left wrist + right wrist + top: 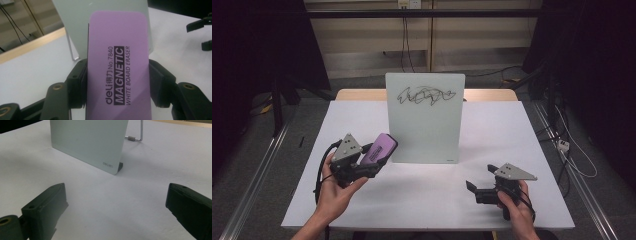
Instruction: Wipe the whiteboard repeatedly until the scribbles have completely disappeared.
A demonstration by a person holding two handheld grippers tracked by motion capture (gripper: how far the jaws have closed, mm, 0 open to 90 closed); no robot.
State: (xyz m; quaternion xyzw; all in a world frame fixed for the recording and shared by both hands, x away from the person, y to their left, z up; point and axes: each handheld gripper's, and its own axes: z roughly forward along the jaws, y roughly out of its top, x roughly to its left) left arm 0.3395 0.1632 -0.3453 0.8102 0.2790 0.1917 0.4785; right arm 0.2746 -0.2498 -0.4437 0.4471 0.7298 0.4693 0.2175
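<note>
A small white board (424, 117) stands upright at the table's middle, with a black scribble (426, 95) near its top. My left gripper (373, 155) is shut on a purple magnetic board eraser (380, 149), held just left of the board's lower left edge. In the left gripper view the eraser (119, 67) sits between both jaws, and the board (75, 25) rises behind it. My right gripper (482, 179) rests open near the table's front right, nothing between its jaws. In the right gripper view the board's lower corner (100, 147) stands ahead of my right gripper (117, 205).
The white table (492, 130) has bare surface around the board. A wire stand (136, 135) props the board from behind. A wooden strip (362, 94) runs along the far edge. Cables lie on the floor (562, 145) at the right.
</note>
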